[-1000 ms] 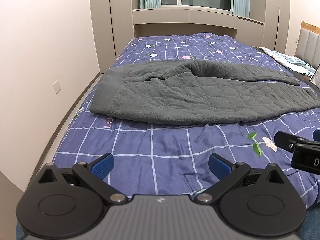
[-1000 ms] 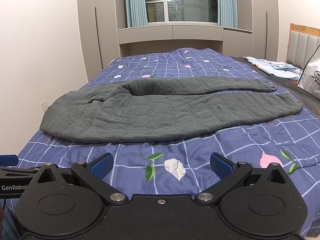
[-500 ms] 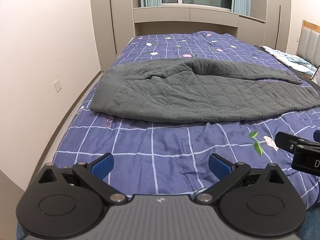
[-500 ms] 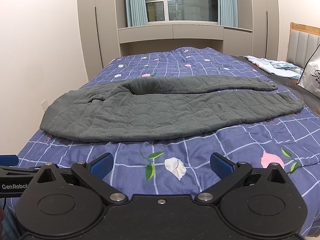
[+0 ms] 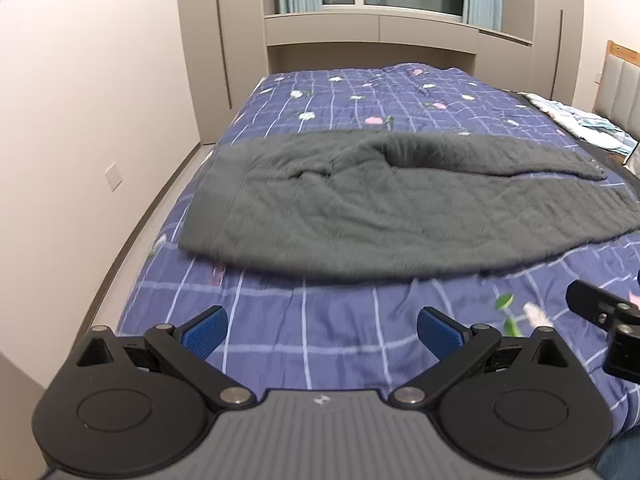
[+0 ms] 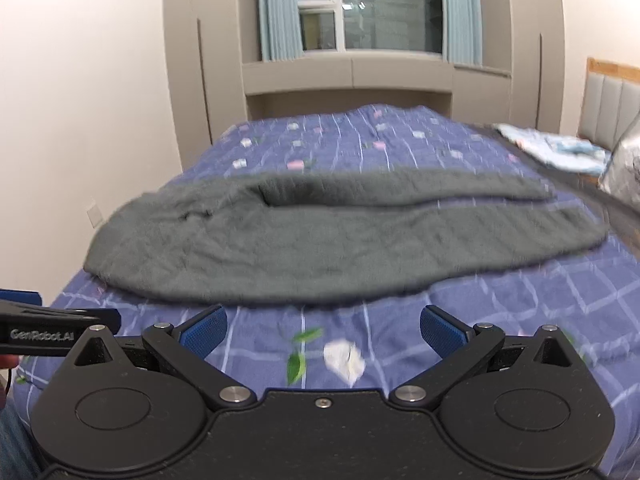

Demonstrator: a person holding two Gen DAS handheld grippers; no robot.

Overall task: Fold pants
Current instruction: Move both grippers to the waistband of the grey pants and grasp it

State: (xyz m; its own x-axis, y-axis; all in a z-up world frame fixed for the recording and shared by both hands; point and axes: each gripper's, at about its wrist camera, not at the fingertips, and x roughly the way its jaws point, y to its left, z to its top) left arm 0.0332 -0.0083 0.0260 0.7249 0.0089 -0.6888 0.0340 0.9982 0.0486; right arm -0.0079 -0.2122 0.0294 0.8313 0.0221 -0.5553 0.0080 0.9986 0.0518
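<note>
Here, a pair of dark grey quilted pants [image 5: 400,216] lies spread across a bed covered by a blue checked quilt [image 5: 320,328] printed with flowers. The waistband sits to the left, near the wall side of the bed; the legs run off to the right, one laid just beyond the other.

The left gripper [image 5: 320,330] hovers over bare quilt on the near side of the pants, its blue-padded fingers [image 5: 204,330] spread wide with nothing between them. The right gripper [image 6: 323,330] hangs likewise short of the near edge of the pants, jaws parted and empty, a printed white flower [image 6: 344,358] on the quilt showing between its fingers.

The left wrist view takes in the waistband corner, a strip of floor along the left wall and a wall socket [image 5: 113,176]; at its right edge the black tip of the right gripper juts in. The right wrist view shows more of the leg ends at the right, plus a pale folded cloth [image 6: 556,152] at the far right of the bed, a padded headboard [image 6: 612,112] and part of a pale bag [image 6: 624,176]. At its left edge appears the side of the left gripper, lettered "GenRobot.AI".

Both views are soft with blur. A window with blue curtains [image 6: 278,8] stands beyond the bed.
</note>
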